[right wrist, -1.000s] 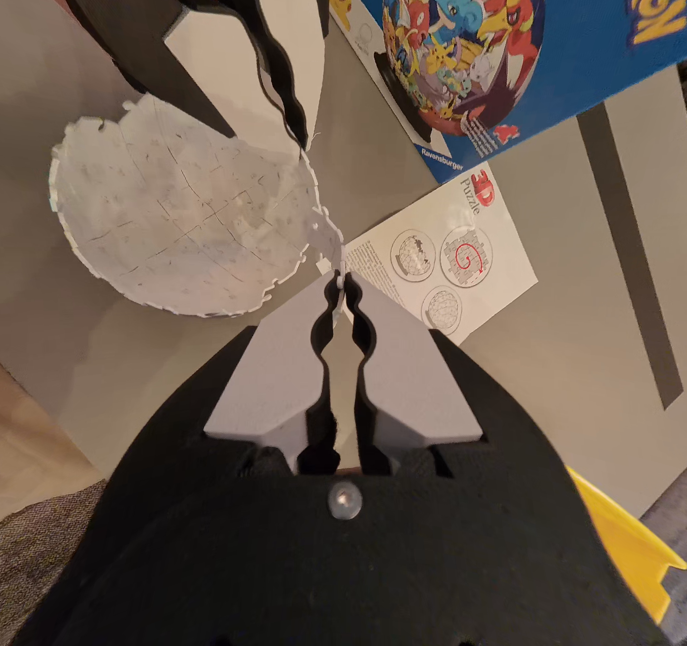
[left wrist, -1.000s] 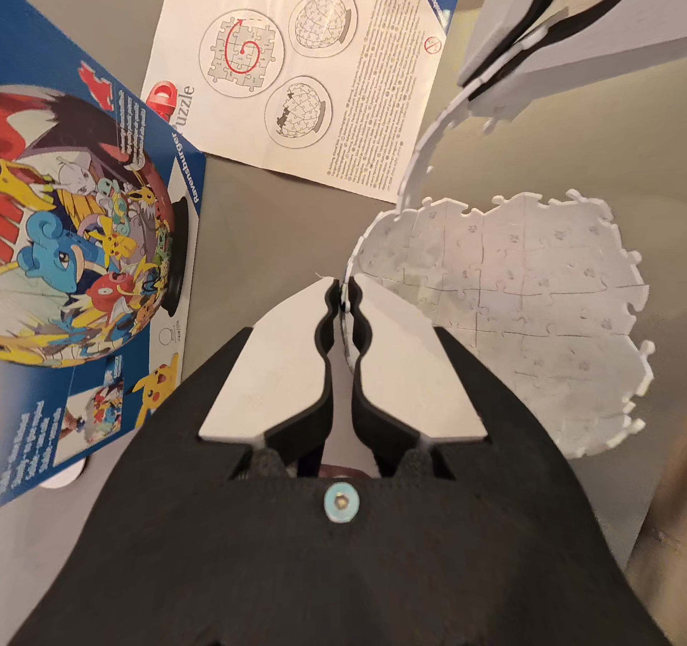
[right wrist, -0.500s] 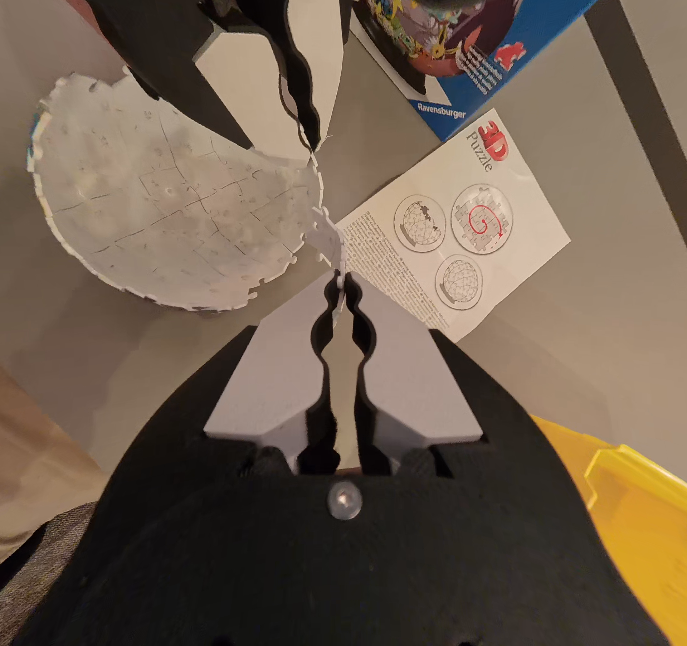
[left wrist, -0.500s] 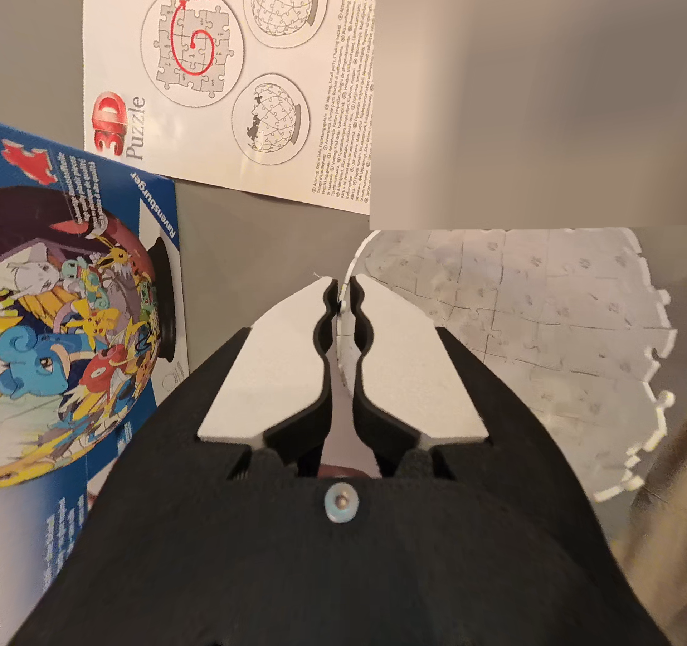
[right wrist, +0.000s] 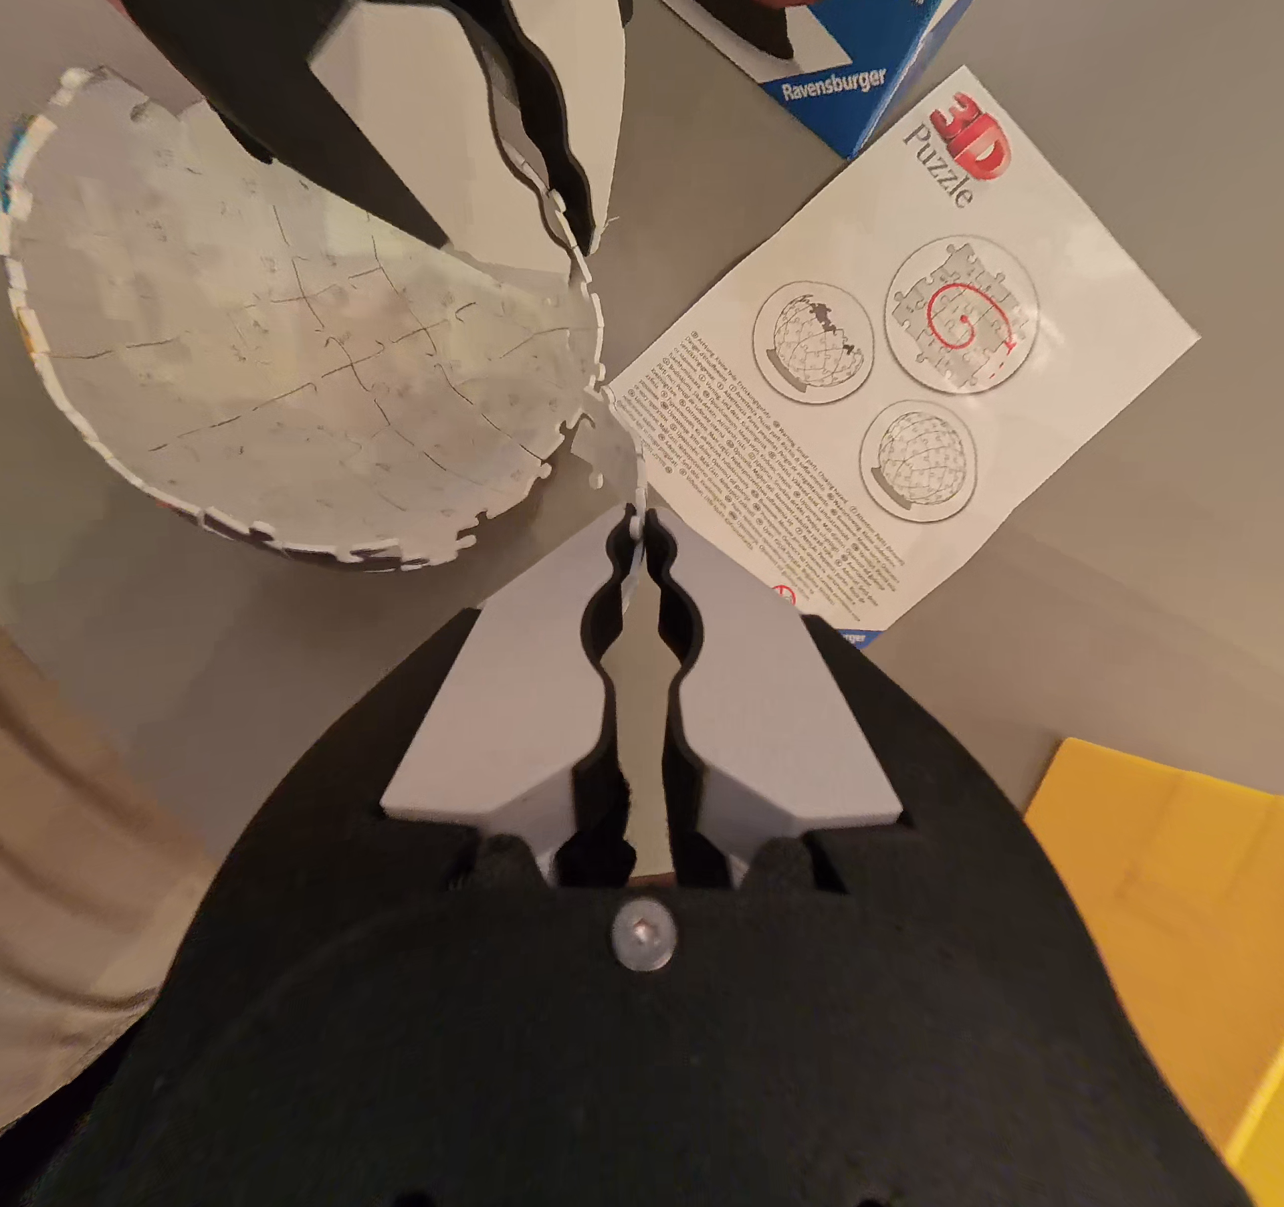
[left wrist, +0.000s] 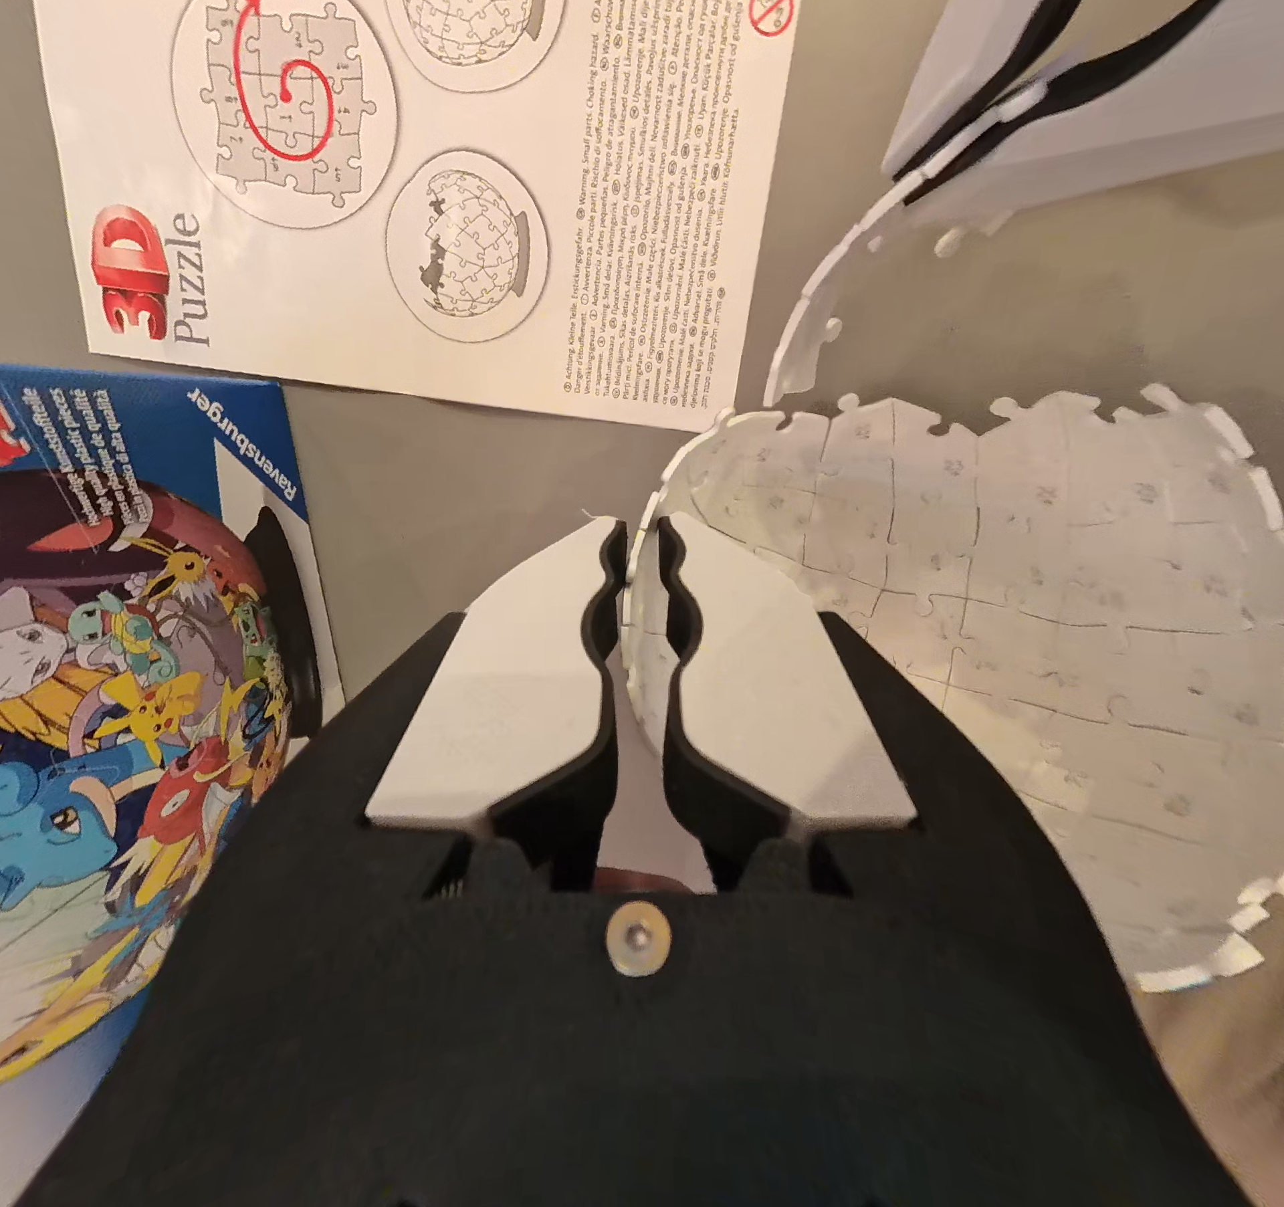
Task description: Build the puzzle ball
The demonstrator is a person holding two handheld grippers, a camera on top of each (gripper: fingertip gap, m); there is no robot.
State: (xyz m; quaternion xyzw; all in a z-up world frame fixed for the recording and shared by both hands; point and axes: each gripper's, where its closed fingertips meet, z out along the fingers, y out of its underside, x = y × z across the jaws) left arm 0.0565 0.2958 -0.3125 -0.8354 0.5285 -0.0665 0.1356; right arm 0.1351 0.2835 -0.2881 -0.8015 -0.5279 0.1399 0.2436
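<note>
A grey tabletop [left wrist: 451,472] carries everything here; on it, at the left of the left wrist view, lies the blue puzzle box [left wrist: 139,652] printed with a ball of cartoon creatures, and just beyond it the white instruction sheet [left wrist: 445,152] with three round diagrams; in the right wrist view a yellow bin [right wrist: 1153,909] shows at the lower right corner. The half-built puzzle ball [left wrist: 1007,652], a white bowl-shaped shell seen from its unprinted inside, is held up over the tabletop beside the sheet; its rim is jagged with tabs and notches, and a little colour of the printed outer face shows at its lower edge in the right wrist view [right wrist: 278,368]. The left gripper [left wrist: 640,534] has its two fingers pressed onto the shell's near rim, pinching the wall between them; a narrow curved strip of joined pieces [left wrist: 820,312] arcs from that rim to the right gripper [right wrist: 636,522], whose fingers are closed on the strip's far end, the tips nearly meeting around the thin white edge.
</note>
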